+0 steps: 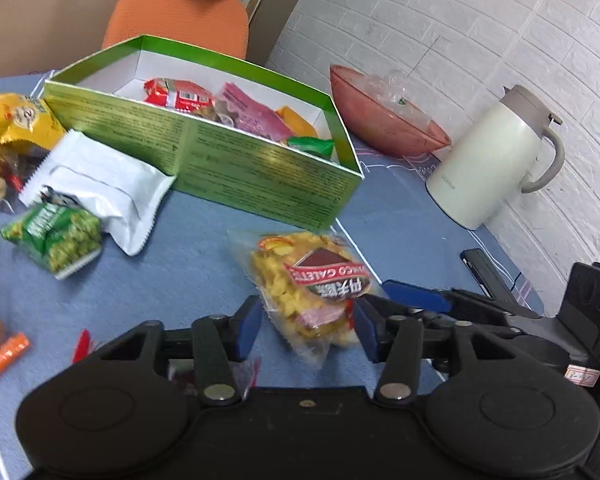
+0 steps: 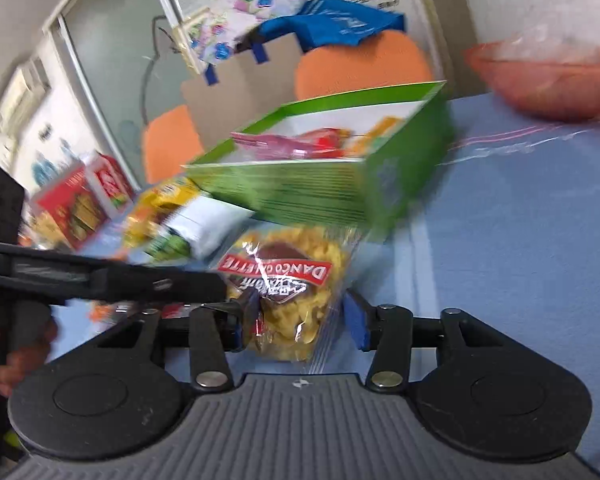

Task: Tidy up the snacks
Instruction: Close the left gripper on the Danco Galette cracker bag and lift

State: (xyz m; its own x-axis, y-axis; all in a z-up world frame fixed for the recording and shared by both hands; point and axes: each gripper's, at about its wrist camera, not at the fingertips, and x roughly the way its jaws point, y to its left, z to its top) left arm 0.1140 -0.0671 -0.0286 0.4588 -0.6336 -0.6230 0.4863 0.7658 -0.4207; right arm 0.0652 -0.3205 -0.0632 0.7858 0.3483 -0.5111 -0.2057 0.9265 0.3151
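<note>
On the left I have the left gripper (image 1: 306,330) with its blue-padded fingers (image 1: 247,330) spread as wide as they go, a clear packet of yellow corn snacks (image 1: 310,286) lying on the blue tabletop (image 1: 180,280) between them. I see a gap on each side of the packet, so the pads do not press on it. Off to the left of it lie a green pea packet (image 1: 56,238) and a white wrapper (image 1: 100,184), with a yellow bag (image 1: 16,120) behind them.

Straight ahead stands the green box (image 1: 204,160), open at the top, with red, pink, orange and green packets already inside. To its right sit a pink bowl (image 1: 380,120) and a cream jug (image 1: 488,156).

On the right, the right gripper (image 2: 296,326) also straddles the same corn snack packet (image 2: 288,288), fingers (image 2: 356,324) well apart. The right pad stands clear of the plastic; whether the left pad touches it I cannot tell, the view being blurred. The left gripper's arm (image 2: 100,276) crosses in from the left there.
</note>
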